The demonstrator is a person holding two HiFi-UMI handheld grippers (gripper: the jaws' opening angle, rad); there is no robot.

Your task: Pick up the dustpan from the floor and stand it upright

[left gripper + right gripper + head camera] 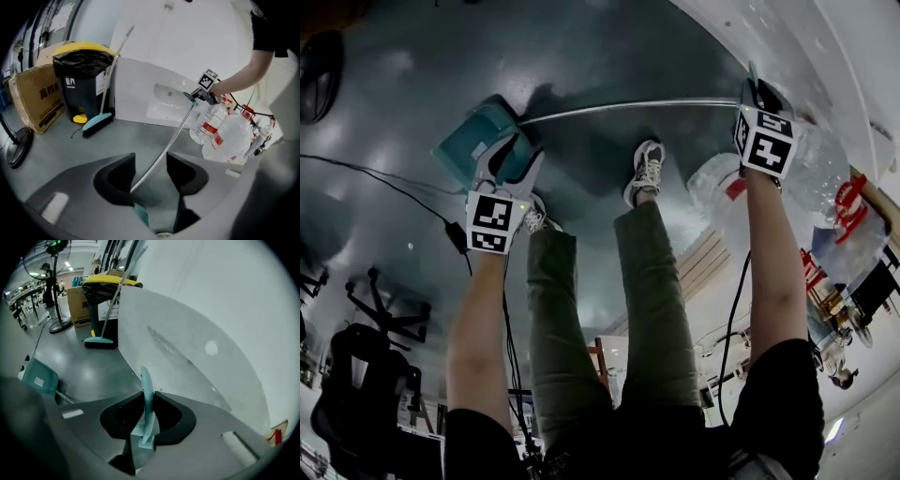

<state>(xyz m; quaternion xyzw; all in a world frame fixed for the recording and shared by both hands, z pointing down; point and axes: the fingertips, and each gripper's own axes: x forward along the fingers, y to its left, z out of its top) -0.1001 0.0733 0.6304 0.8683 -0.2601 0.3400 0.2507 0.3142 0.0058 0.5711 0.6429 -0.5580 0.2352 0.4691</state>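
In front of the person's shoes, low over the grey floor (581, 56), is the teal pan of the dustpan (483, 136). Its thin metal rod (619, 109) runs almost level across to the right, so the dustpan is not upright yet. I cannot tell whether the pan touches the floor.

The left tongs (511, 157) are at the pan end. In the left gripper view their jaws stand a little apart, with the rod passing between them and a teal edge of the pan deep in the gap. As far as I can judge, they pinch this edge. The right tongs (149, 398) are pressed on the flat teal grip (146, 378) at the far end of the rod, and this hold looks firm.

I judge the dustpan to be light: thin plastic and a hollow rod. It is long, however, so it can swing easily. The rod is smooth and round and may slip or turn between the pads, while the flat grip and the pan edge are the safer places to hold. The pan probably hangs on a hinge and may tip. The clear water bottles (225, 131) lie near the right tongs and may be hit.
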